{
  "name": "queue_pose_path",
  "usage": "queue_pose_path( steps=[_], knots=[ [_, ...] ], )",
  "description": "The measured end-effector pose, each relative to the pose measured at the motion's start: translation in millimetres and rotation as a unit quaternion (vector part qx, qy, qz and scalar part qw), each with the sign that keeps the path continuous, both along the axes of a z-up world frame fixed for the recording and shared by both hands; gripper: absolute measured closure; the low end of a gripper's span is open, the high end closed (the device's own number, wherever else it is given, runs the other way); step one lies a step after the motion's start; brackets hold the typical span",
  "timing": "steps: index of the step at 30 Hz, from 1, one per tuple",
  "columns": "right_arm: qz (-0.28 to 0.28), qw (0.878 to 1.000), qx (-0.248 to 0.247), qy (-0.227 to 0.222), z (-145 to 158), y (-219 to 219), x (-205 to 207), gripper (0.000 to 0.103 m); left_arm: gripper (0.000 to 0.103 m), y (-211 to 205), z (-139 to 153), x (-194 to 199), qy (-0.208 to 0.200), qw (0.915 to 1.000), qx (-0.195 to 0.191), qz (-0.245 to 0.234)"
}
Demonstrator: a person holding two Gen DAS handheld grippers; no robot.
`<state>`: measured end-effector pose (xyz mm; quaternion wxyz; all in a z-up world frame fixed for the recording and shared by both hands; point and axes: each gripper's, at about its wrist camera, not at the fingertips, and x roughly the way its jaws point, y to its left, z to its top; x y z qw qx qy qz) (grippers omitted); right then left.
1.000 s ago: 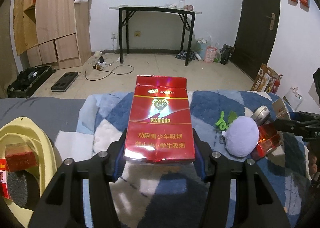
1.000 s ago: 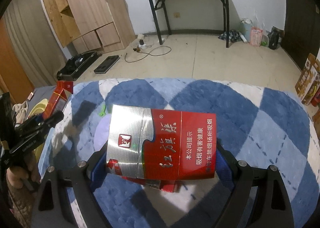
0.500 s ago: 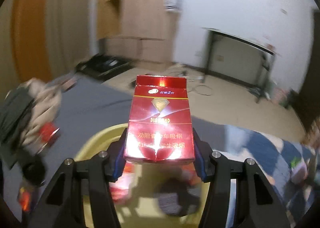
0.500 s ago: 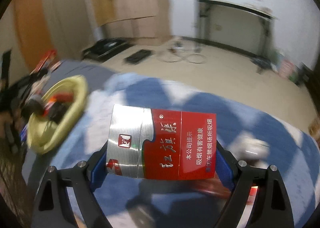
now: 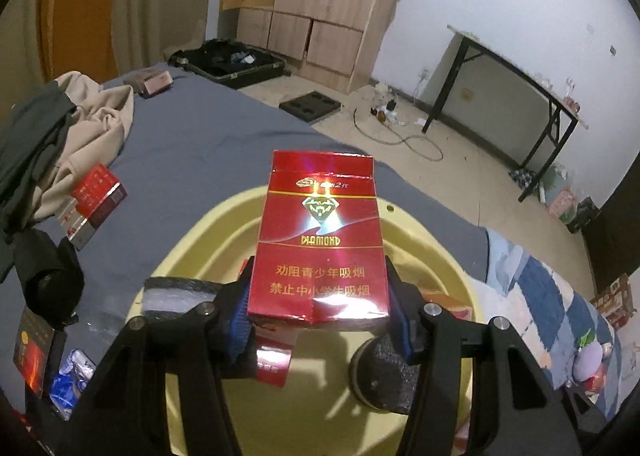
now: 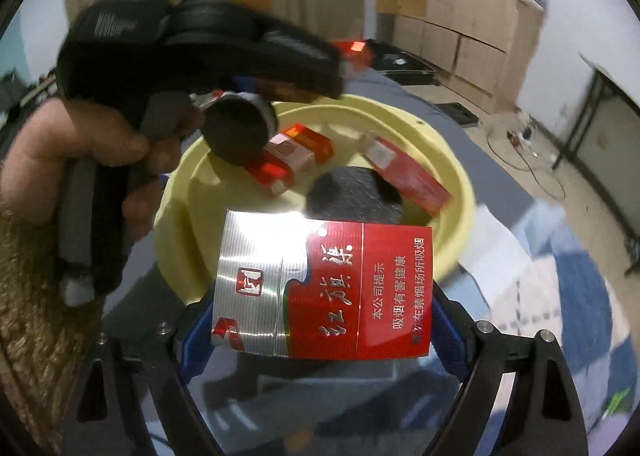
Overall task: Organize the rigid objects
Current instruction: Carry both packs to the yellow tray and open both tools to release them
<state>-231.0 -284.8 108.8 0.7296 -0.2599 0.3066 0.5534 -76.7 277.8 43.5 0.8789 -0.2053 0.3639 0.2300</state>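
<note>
My left gripper [image 5: 320, 320] is shut on a red Diamond cigarette pack [image 5: 320, 240] and holds it upright over the yellow basin [image 5: 224, 232]. My right gripper [image 6: 320, 332] is shut on a red and silver cigarette pack [image 6: 324, 292], held sideways at the basin's near rim [image 6: 460, 175]. The basin holds red packs [image 6: 296, 159] and a dark round sponge-like thing [image 6: 356, 195]. The left gripper's body [image 6: 192, 39], in a hand, shows over the basin in the right wrist view.
The basin sits on a grey bed sheet [image 5: 192, 135]. Clothes [image 5: 60, 135], a red pack [image 5: 96, 199] and a black sock [image 5: 48, 280] lie to its left. A blue checked blanket [image 5: 560, 296] with a purple plush [image 5: 588, 360] lies to the right.
Both grippers have swung left from over the blue blanket to the yellow basin, each still holding its pack. The left pack is now above the basin.
</note>
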Motion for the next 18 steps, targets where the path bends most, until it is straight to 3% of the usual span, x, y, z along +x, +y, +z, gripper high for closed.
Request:
queue_pose_path(
  steps=[10,18],
  knots=[
    [-0.008,1.000,-0.004,-0.021,-24,35,-10,0.014,0.045,-8,-14,15,0.051,0.9986,0.002,-0.011],
    [-0.014,1.000,0.006,-0.027,-29,39,-17,0.013,0.045,-7,-12,14,0.060,0.9981,0.002,-0.012]
  ],
)
